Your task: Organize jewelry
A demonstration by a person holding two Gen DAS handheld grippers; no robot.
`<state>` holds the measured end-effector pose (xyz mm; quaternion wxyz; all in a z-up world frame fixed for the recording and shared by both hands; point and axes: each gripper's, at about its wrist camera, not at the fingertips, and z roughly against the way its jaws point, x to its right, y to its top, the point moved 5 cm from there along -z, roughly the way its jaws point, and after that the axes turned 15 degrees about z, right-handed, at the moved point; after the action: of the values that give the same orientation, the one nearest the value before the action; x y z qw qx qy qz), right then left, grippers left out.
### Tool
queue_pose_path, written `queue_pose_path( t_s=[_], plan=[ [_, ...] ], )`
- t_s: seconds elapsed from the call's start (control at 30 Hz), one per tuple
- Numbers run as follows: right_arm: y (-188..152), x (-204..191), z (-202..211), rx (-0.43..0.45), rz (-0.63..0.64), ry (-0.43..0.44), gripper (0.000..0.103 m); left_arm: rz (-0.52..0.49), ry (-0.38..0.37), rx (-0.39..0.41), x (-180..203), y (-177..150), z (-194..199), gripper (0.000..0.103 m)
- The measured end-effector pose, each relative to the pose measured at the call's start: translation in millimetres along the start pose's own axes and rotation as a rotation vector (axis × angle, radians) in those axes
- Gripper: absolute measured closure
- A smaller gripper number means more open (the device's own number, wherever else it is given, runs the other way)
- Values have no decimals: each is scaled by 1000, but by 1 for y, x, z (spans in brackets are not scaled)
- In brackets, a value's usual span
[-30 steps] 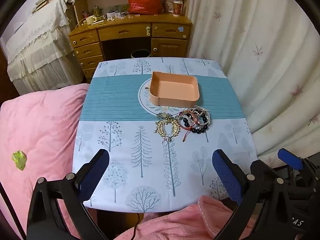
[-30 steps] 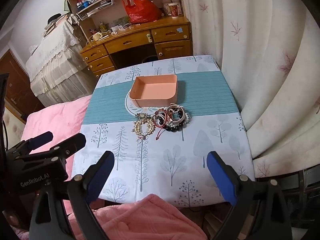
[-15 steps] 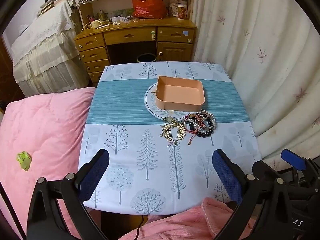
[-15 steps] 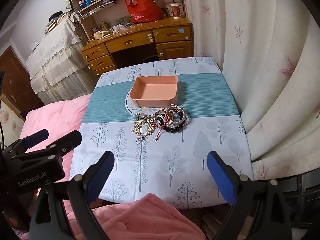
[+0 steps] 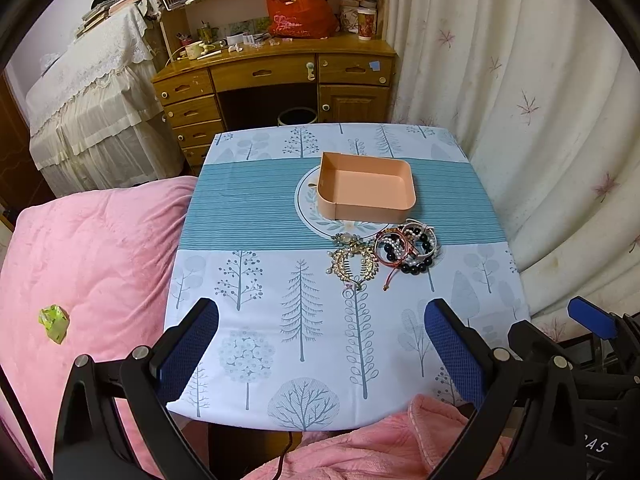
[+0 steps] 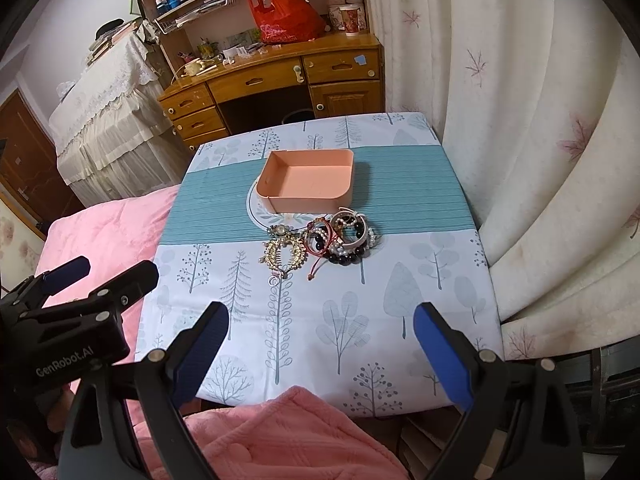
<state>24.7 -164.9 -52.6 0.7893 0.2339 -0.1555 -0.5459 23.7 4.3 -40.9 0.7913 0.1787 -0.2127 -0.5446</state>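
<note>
Left gripper (image 5: 320, 320) jaws spread wide, nothing between, hovering over near edge of table (image 5: 248, 344). "GenRobot.AI" readable on its body in right wrist view. Pink blanket (image 5: 92, 264) off to left. Peach tray (image 5: 366, 192) on teal stripe, nothing inside. Gold hair comb (image 5: 354, 264) just in front of tray, bracelet pile (image 5: 408, 246) touching comb on right. Right gripper (image 6: 320, 322) also wide open, holding nothing. Versus a second ago: jewelry and tray haven't budged, both cameras pulled back/up a bit, more of wooden desk (image 5: 276, 76) showing.
</note>
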Motion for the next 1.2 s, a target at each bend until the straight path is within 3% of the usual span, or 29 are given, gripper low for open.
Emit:
queue_pose_path(
  t_s=[1.2],
  plan=[
    [-1, 0, -3, -8, 4, -5, 8, -5, 8, -11, -5, -2, -4, 1]
  ],
)
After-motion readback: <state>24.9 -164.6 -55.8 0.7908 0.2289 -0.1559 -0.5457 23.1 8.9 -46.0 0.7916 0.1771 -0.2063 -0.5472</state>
